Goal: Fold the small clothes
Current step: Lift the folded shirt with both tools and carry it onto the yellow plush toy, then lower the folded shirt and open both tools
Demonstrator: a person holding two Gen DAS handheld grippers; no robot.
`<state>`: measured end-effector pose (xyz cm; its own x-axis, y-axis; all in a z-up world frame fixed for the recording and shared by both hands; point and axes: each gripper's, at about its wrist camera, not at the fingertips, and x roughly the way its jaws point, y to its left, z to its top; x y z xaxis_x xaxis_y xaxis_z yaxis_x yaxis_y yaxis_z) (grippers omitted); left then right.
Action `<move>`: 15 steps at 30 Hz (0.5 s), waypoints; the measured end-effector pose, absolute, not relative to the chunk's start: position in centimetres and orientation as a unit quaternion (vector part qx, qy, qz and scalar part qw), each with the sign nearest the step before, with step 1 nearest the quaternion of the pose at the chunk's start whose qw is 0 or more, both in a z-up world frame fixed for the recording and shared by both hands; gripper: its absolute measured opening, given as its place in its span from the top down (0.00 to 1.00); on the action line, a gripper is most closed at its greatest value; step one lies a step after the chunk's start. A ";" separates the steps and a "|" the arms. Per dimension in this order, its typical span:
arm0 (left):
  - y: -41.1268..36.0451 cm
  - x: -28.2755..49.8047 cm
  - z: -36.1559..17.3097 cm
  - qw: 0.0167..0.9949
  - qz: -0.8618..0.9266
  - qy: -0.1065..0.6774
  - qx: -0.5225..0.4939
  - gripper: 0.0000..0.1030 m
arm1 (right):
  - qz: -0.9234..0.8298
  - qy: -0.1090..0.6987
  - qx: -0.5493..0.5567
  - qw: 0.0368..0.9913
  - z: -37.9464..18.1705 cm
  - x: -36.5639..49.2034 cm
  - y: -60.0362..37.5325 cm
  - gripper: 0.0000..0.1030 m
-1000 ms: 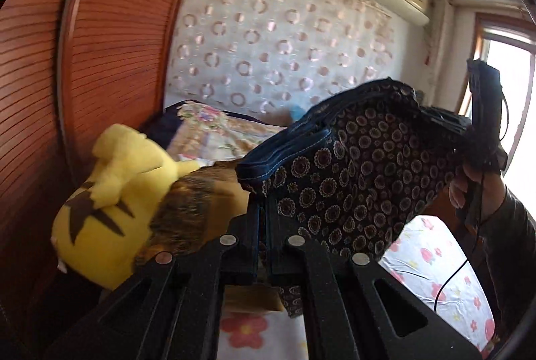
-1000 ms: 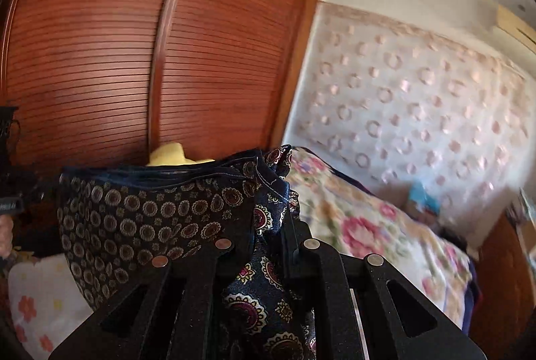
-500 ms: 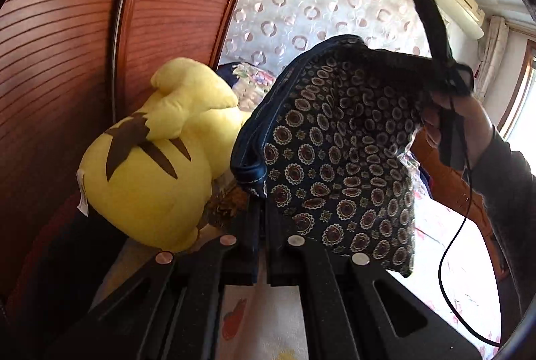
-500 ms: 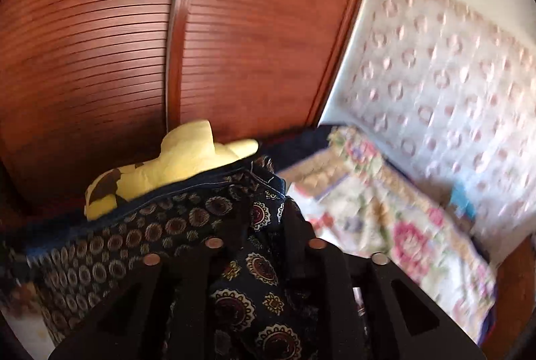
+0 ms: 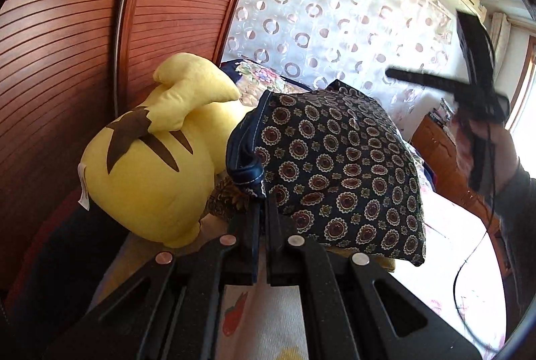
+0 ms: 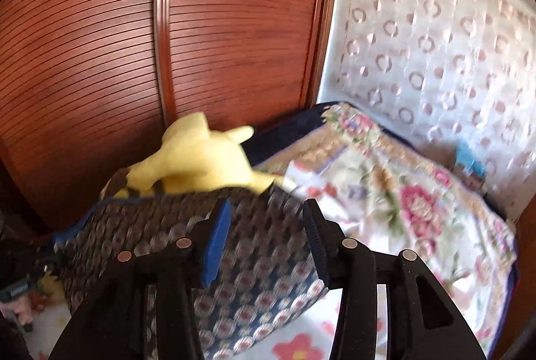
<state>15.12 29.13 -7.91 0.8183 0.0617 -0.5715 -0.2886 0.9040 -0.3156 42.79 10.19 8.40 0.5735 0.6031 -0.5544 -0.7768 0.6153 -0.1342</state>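
Over the floral bedsheet point(image 6: 385, 199), my left gripper point(image 5: 262, 212) is clamping the patterned shorts point(image 5: 335, 165); my right gripper point(image 6: 266, 239), jaws just opening, is seemingly empty, so the unsupported side risks crumpling.

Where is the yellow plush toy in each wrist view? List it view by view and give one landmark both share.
Left wrist: yellow plush toy left of centre, beside the patterned garment.
Right wrist: the toy sits left of centre, behind the garment's top edge, blurred.
Shared landmark: the slatted wooden wardrobe door behind the toy.

Left gripper point(image 5: 262, 202) clamped, right gripper point(image 6: 266, 219) apart
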 end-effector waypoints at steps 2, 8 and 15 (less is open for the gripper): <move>29.0 15.3 -7.6 0.934 0.098 0.286 -0.190 0.97 | 0.407 0.256 -0.173 0.860 7.4 43.4 9.8 0.55; 28.7 15.5 -6.4 0.938 0.101 0.290 -0.159 0.86 | 0.390 0.295 -0.141 0.861 5.7 45.5 9.4 0.55; 26.6 13.5 -3.7 0.952 0.104 0.265 -0.114 0.81 | 0.379 0.271 -0.103 0.879 8.2 40.6 3.7 0.55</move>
<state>13.49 26.56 -3.75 0.8375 0.1378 -0.5288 -0.2588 0.9523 -0.1618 40.57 3.71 8.16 0.5654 0.6106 -0.5544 -0.7225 0.6909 0.0241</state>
